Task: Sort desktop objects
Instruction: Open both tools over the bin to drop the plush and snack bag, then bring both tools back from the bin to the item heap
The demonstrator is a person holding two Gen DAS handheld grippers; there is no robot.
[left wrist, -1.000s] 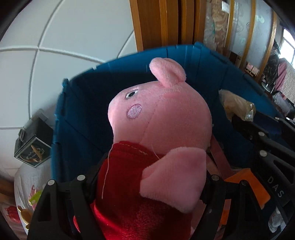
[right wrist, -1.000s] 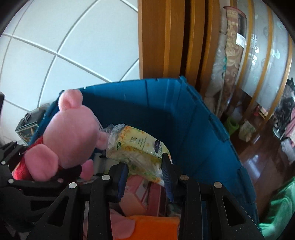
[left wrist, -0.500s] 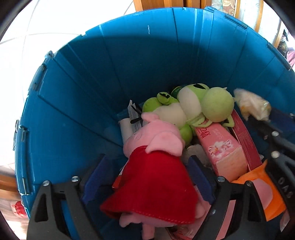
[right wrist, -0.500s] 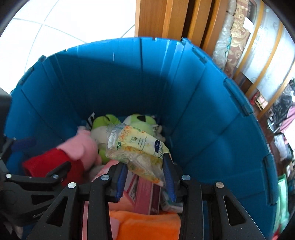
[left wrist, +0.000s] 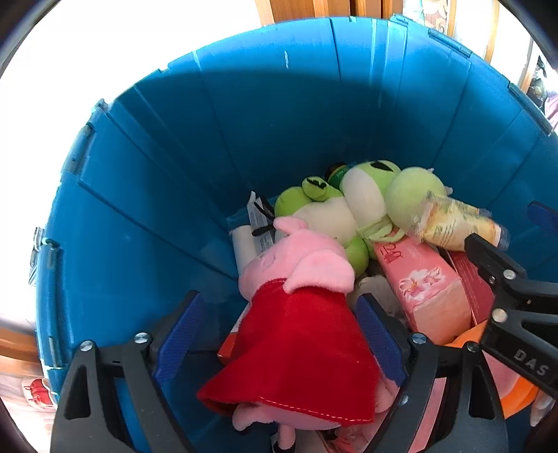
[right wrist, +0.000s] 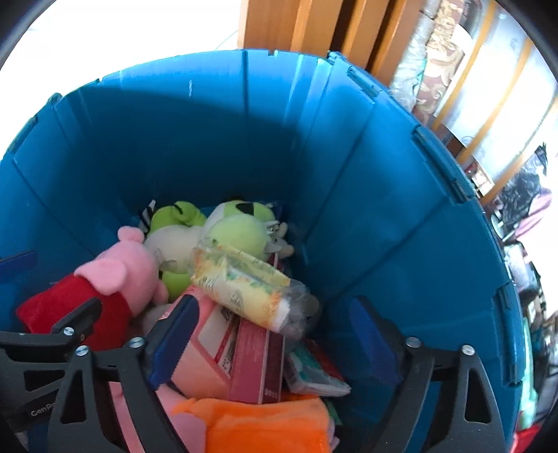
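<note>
Both grippers hang over a deep blue bin. My left gripper is open; the pink pig plush in a red dress lies loose between its fingers on the pile. My right gripper is open; the yellow tissue pack lies free on a pink box. The pack also shows in the left wrist view, the pig in the right wrist view.
The bin also holds green frog plushes, a pink box, a dark red box, an orange cloth and small packets. Wooden furniture stands behind the bin.
Both grippers tipped down into the bin. The left opened and let the pig drop onto the pile. The right opened just now and let go of the tissue pack.
</note>
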